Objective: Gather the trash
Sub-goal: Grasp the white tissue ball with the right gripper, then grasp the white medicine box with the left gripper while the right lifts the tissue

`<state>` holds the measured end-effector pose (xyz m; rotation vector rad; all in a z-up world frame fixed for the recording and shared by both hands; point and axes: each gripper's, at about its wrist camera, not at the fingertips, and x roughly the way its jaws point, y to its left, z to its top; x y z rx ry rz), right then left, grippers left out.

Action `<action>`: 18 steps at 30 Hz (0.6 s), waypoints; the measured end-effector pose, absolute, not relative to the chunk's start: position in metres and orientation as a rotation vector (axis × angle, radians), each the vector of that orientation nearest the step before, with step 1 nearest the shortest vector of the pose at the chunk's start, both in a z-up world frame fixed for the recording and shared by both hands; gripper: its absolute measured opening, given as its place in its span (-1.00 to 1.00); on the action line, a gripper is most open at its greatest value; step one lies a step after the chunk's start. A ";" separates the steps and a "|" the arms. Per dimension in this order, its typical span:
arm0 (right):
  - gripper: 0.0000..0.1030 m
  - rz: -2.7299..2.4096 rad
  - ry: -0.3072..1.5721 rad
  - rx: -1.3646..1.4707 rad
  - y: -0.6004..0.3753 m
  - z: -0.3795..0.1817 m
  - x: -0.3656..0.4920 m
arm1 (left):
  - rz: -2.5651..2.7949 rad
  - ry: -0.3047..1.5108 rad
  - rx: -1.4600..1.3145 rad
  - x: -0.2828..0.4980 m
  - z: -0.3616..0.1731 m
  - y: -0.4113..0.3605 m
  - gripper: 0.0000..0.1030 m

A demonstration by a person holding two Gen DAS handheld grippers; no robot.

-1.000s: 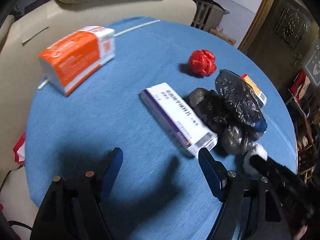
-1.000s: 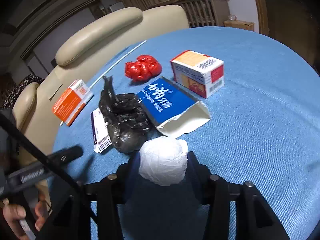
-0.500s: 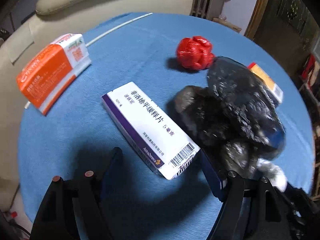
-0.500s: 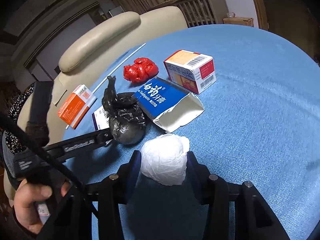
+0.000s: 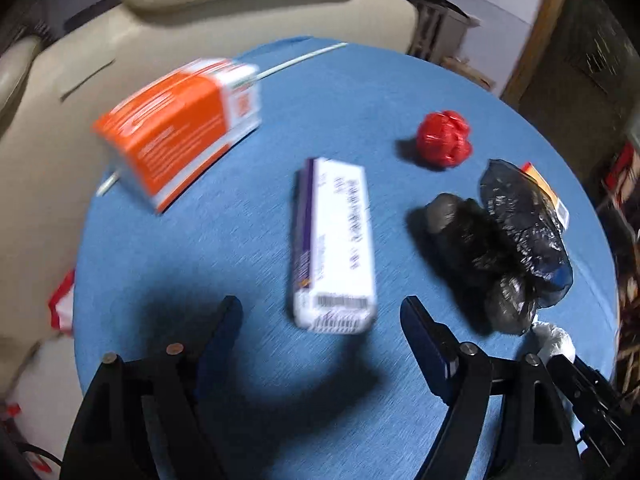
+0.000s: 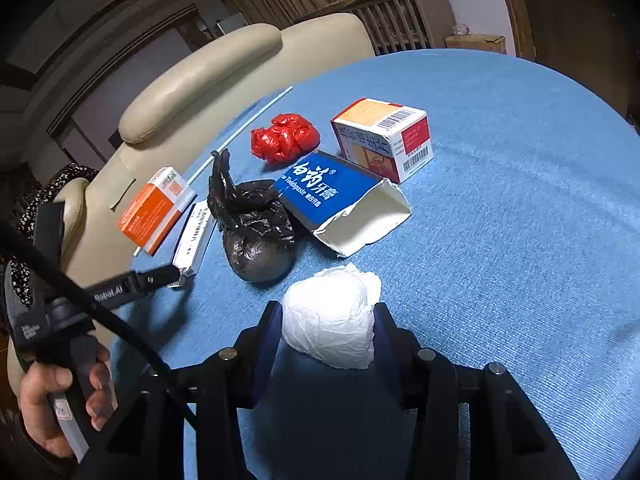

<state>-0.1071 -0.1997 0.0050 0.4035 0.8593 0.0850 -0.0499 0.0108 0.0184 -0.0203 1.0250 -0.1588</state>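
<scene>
Right tool (image 6: 328,332): jaws closed in on a crumpled white paper wad (image 6: 332,316), pads pressing both its sides, held just above the blue counter (image 6: 520,200). Wad looks light and soft, likely to squash rather than slip; the mid-body pinch suits it.

Left tool (image 5: 320,320): jaws wide, just opened a little further, nothing gripped. The white-and-purple medicine box (image 5: 334,248) lies flat on the counter ahead of the gap, its barcode end nearest. Judged light, stiff cardboard, smooth faces; best taken across its narrow width near the middle, since an end grip may let it swing.

Count on counter:
- white-and-purple box, one
- orange-and-white box (image 6: 156,208), one
- red-and-white carton (image 6: 384,136), one
- open blue toothpaste box (image 6: 340,200), one, hollow and crushable
- knotted black bag bundle (image 6: 256,232), one; limp, take by the knot
- red crumpled ball (image 6: 286,138), one
- thin white stick (image 6: 248,124), one

Left view is motion-blurred.
</scene>
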 end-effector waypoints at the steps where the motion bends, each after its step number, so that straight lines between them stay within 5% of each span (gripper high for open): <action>1: -0.06 0.081 0.860 0.402 -0.199 0.005 -0.107 | -0.157 1.022 0.015 -0.045 0.016 0.004 0.59; 5: -0.06 0.073 0.865 0.386 -0.196 0.007 -0.104 | -0.119 1.051 0.075 -0.023 -0.002 -0.005 0.57; 6: -0.06 0.071 0.867 0.379 -0.195 0.007 -0.104 | -0.130 1.037 0.061 -0.024 -0.003 -0.001 0.39; 7: -0.06 0.072 0.869 0.373 -0.194 0.008 -0.104 | -0.130 1.017 0.078 -0.026 -0.001 -0.001 -0.08; 18: -0.09 0.047 0.820 0.373 -0.197 0.023 -0.131 | -0.207 0.968 0.065 -0.080 0.025 0.015 -0.09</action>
